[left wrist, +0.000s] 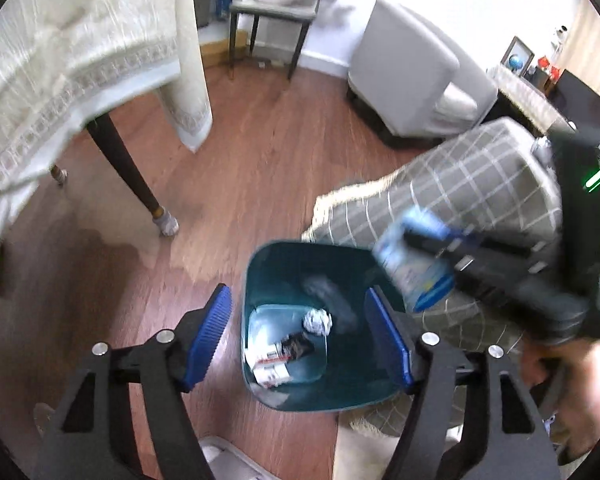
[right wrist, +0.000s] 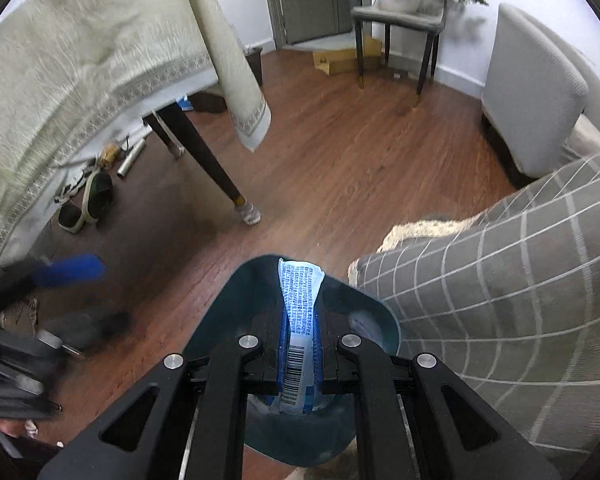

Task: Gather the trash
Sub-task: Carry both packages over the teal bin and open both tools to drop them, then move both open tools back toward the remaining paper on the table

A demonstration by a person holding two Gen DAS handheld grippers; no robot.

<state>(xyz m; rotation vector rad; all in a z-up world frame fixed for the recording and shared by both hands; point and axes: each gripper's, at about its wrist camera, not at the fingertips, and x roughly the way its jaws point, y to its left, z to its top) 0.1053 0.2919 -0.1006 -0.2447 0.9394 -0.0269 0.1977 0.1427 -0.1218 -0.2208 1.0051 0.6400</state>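
- Above the teal bin (right wrist: 364,312), the right gripper (right wrist: 300,360) has its jaws clamped on a blue-and-white wrapper (right wrist: 300,300); the wrapper's long axis runs forward along the fingers, directly over the bin's mouth
- Left gripper (left wrist: 300,336) hangs jaws wide, empty, also over the bin, where crumpled paper (left wrist: 318,320) lies
- Wrapper shows a barcode; its small print is unreadable

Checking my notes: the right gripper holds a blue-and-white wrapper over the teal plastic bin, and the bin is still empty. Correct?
Not empty. The left wrist view shows the teal plastic bin already holding a crumpled foil ball and cartons. The right gripper does hold the blue-and-white wrapper over it.
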